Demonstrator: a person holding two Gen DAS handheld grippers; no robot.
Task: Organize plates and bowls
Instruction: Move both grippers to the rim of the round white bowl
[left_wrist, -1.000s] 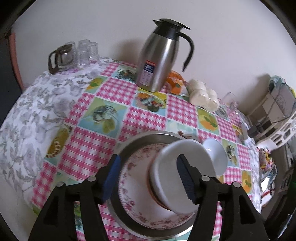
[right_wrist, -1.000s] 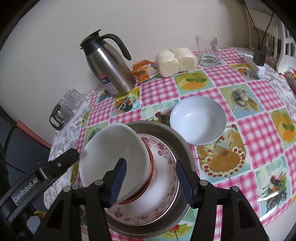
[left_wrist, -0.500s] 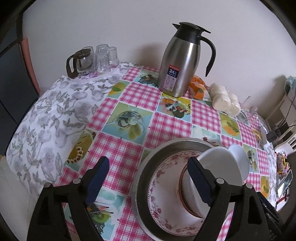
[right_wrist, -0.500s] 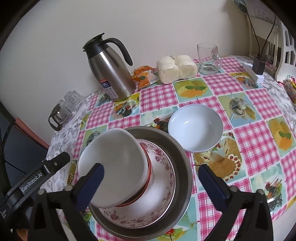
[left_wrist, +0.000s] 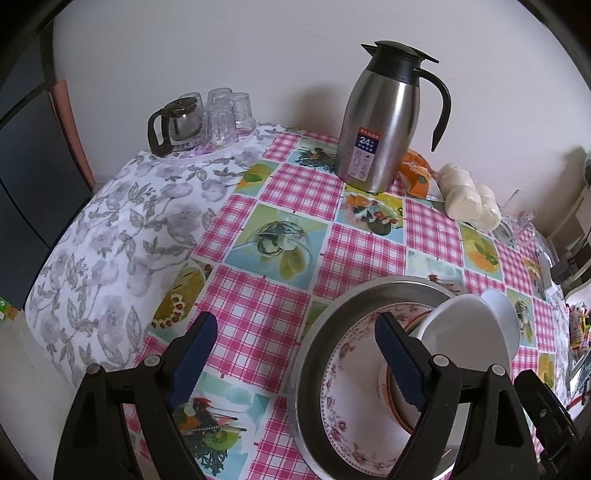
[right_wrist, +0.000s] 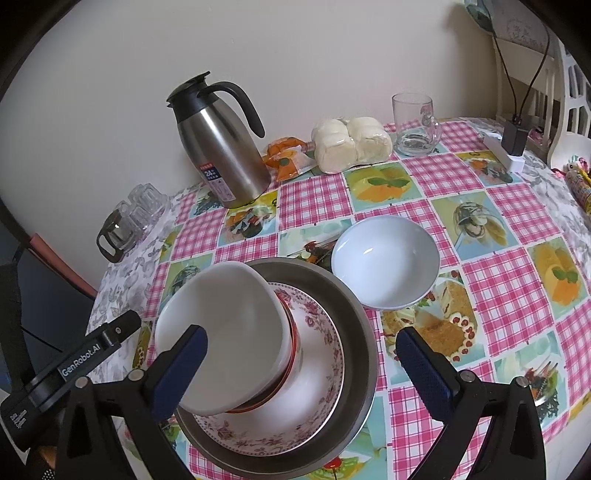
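A steel pan (right_wrist: 360, 334) holds a floral plate (right_wrist: 317, 373). A white bowl (right_wrist: 225, 332) leans tilted on an orange-rimmed bowl (right_wrist: 293, 341) on that plate. A second white bowl (right_wrist: 386, 260) sits on the tablecloth to the right of the pan. My right gripper (right_wrist: 301, 358) is open and empty, straddling the stack from above. My left gripper (left_wrist: 295, 347) is open and empty at the pan's (left_wrist: 325, 332) left rim, with the tilted white bowl (left_wrist: 469, 339) to its right; its arm (right_wrist: 74, 363) shows in the right wrist view.
A steel thermos jug (right_wrist: 221, 144) stands at the back. Wrapped buns (right_wrist: 351, 142), an orange packet (right_wrist: 286, 157) and a glass mug (right_wrist: 415, 123) sit along the wall. A glass pot with tumblers (left_wrist: 201, 120) stands at the far left corner. A charger (right_wrist: 511, 142) lies at the right.
Both grippers opened wide and drew back from the stack. The white bowl now rests tilted on the stack, held by neither gripper. The left gripper moved left.
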